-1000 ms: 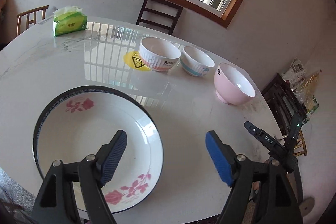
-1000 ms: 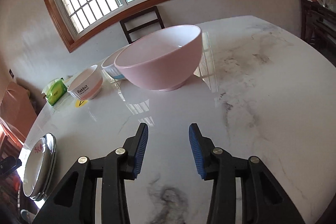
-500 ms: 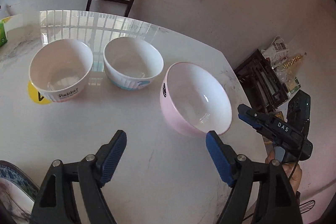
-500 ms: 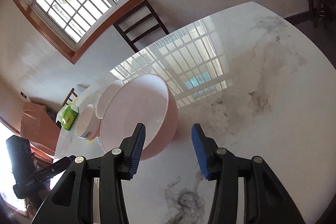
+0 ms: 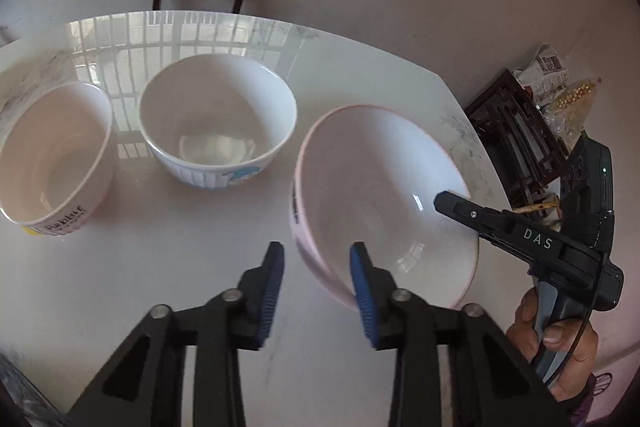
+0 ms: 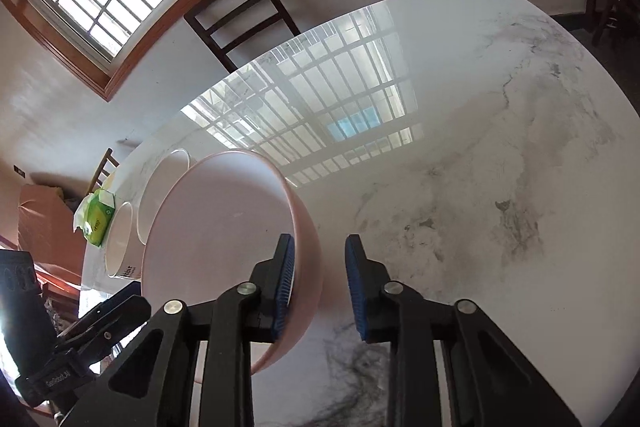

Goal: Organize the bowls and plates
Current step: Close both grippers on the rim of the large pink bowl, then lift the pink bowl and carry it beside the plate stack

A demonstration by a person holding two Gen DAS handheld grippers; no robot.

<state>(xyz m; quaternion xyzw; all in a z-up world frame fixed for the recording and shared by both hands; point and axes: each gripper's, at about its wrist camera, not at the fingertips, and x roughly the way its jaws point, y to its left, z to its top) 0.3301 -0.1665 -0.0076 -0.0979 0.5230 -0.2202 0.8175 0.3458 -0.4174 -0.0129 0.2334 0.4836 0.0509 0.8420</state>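
**Bowls, far left.** A lettered bowl (image 5: 52, 163) stands upright on the marble table (image 5: 160, 267). Just beside it is a blue-patterned bowl (image 5: 218, 123). Both are empty, apart from each other and untouched. Judgement: they sit in a row so that each can be nested or moved in turn.

**Left gripper (image 5: 319, 287).** You have brought it down over the near-left rim of the pink bowl (image 5: 384, 203), so the wall runs between the pads. One pad is inside the bowl, the other outside. The jaws have just been closing. A sliver of table shows between the outer pad and the wall, so I read it as not yet clamped, with the pads apart around the rim.

**Pink bowl.** This is the task's thing in hand. It is at the right end of the row, near the table's edge and well clear of the blue-patterned bowl. It looks tipped, but the fisheye may account for that; I cannot tell whether its foot has left the table.

**Right gripper (image 6: 320, 275).** Your hand (image 5: 560, 347) holds it across the opposite rim, with the inner pad against the inside wall and the outer pad outside. Its jaws have just been closing and now stand drawn together on the pink bowl's wall.

**Why two grips.** Judgement: the bowl is wide and smooth, and a pinch on one side would let it swing. Opposite pinches keep it level for a lift.

**Risk.** The glazed wall is slick, so seat the left pads before raising.
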